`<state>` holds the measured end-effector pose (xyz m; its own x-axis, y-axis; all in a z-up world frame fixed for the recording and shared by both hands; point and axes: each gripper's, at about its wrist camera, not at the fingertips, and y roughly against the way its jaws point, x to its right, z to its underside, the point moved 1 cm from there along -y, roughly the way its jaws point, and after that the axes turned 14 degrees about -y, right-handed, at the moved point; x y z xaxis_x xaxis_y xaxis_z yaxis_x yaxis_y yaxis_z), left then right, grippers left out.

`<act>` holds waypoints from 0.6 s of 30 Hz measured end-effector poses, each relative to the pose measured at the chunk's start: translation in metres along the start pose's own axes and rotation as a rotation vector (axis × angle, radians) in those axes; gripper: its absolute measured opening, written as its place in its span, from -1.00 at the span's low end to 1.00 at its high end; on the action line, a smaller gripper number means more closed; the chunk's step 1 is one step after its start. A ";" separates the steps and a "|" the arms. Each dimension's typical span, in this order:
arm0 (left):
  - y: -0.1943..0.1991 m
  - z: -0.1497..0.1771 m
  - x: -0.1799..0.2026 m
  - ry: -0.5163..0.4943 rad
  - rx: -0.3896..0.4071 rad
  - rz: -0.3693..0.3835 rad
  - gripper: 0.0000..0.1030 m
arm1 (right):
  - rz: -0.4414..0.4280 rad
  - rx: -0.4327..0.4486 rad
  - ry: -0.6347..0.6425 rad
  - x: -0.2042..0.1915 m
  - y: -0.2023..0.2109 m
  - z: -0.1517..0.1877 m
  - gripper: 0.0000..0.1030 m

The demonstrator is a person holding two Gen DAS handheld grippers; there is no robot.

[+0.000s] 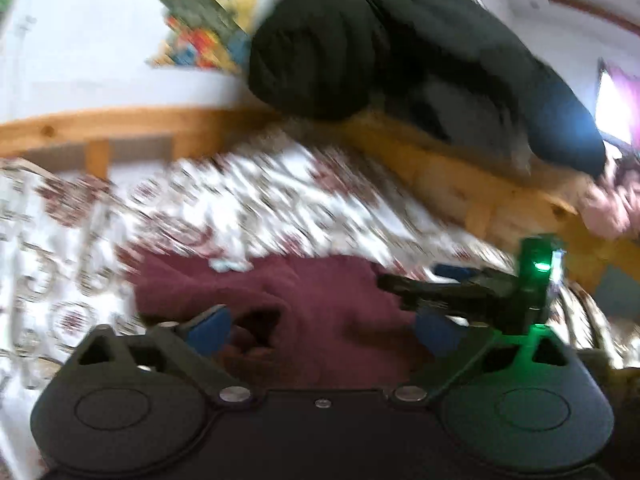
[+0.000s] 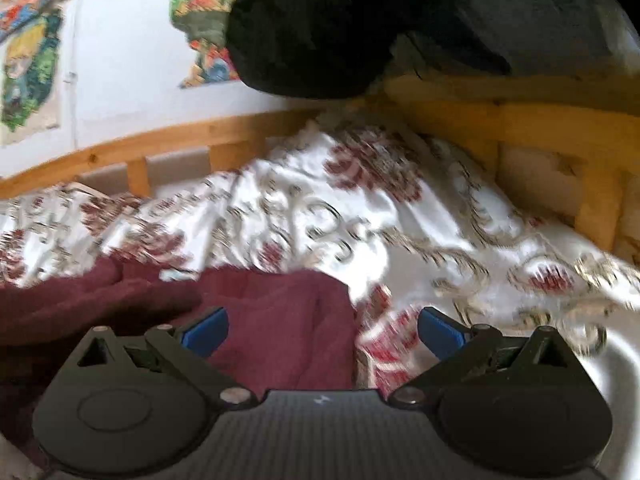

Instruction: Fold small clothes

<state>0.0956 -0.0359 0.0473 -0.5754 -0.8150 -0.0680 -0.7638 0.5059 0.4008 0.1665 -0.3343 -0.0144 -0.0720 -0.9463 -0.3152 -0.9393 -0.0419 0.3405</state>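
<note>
Both views are motion-blurred. The left hand-held gripper (image 1: 324,326) is spread wide over the maroon knitted garment (image 1: 320,304), gripping nothing. The right hand-held gripper (image 2: 323,330) is also wide open and empty, straddling the garment's edge on the white floral-patterned bedsheet (image 2: 400,216). No readable writing.

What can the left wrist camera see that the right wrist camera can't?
Only the left wrist view shows the other gripper, the right gripper, with its green light, beside the maroon garment, plus a pink shape at the far right edge, too blurred to name.

Only the right wrist view shows a second colourful poster on the wall at left.

Both show the maroon garment on the flowered bedspread, the wooden bed rail, a dark bundle above it, and open blue fingers.
</note>
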 end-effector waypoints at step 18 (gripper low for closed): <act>-0.032 0.048 -0.017 -0.028 -0.256 -0.144 0.96 | -0.425 -0.442 0.237 -0.160 -0.062 -0.019 -0.31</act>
<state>0.1154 -0.0249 -0.0078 -0.4769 -0.8635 -0.1642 -0.7414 0.2948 0.6029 0.2423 -0.1866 0.0316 0.3978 -0.8613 -0.3160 -0.6400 -0.5073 0.5772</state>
